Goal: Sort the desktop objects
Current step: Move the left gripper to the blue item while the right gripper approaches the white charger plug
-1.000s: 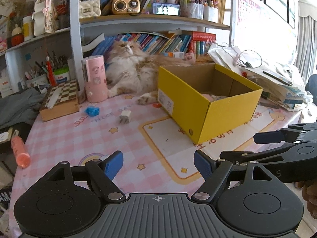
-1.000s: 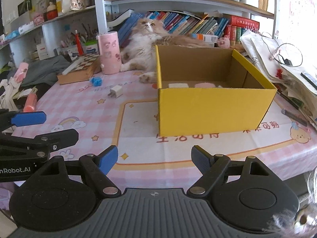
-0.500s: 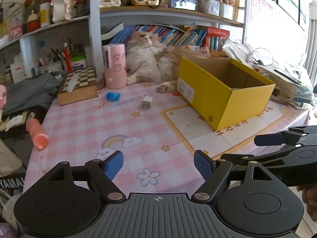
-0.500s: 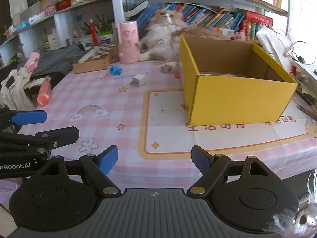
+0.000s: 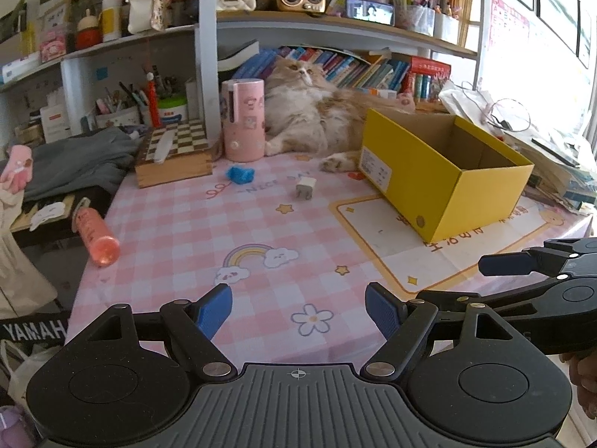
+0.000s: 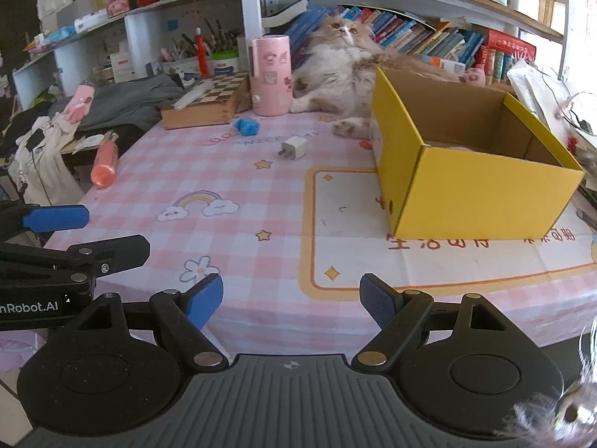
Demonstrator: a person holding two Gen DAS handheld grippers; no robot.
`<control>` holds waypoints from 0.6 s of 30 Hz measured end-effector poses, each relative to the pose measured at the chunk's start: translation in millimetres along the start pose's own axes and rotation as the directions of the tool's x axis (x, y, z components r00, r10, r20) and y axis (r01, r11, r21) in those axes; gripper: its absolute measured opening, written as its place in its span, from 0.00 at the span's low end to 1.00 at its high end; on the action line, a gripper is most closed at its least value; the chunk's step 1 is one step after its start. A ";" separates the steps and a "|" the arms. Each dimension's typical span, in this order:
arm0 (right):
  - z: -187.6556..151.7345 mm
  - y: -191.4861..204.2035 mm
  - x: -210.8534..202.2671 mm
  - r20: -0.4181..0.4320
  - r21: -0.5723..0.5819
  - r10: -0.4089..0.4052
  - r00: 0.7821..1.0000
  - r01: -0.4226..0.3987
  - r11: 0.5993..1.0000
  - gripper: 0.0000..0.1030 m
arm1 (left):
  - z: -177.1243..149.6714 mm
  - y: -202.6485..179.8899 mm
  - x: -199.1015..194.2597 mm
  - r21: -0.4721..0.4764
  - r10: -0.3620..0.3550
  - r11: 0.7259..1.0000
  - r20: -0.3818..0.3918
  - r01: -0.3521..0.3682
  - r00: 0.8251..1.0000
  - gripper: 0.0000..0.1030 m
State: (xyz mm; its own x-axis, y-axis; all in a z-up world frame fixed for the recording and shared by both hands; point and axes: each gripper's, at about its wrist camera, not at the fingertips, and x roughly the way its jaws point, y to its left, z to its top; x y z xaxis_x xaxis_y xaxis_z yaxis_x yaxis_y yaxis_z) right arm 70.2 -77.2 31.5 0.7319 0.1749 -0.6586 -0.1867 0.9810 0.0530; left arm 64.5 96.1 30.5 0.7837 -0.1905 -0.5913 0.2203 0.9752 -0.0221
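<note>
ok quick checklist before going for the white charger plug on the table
1. Left tool empty, jaws apart: ok.
2. Right tool empty, jaws apart: ok.
3. White charger plug lies alone on the tablecloth, apart from the blue object: ok.
4. Yellow box open at the top, ready to take things: ok.
5. Cat lies beside the box with a paw near the plug; it could get in the way: not ok.
6. Pink tube at the table's edge, whether it sits steady: cannot tell.
</note>
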 end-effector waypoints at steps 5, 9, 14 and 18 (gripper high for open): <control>4.1 11.5 1.8 0.002 -0.031 0.014 1.000 -0.014 0.999 0.74 | -0.9 10.0 -3.5 -0.021 0.015 1.000 0.010 -0.014 1.000 0.79; 7.0 18.6 2.8 0.005 -0.058 0.020 1.000 -0.020 0.998 0.72 | 0.0 16.2 -2.3 -0.038 0.018 0.999 0.012 -0.018 1.000 0.79; 11.8 22.3 7.2 0.014 -0.071 0.024 1.000 -0.023 0.997 0.72 | 1.4 20.6 0.8 -0.044 0.031 0.999 0.019 -0.031 0.999 0.79; 16.7 23.3 15.2 0.008 -0.081 0.033 0.999 -0.032 0.996 0.72 | 3.5 25.3 7.7 -0.059 0.041 0.997 0.013 -0.040 0.999 0.79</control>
State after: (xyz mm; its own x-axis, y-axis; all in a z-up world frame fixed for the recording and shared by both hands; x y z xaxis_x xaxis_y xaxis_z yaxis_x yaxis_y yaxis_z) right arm 87.9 -50.3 35.2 0.7304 0.2076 -0.6507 -0.2624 0.9649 0.0133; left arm 78.1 119.0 28.2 0.7997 -0.1518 -0.5809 0.1537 0.9870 -0.0463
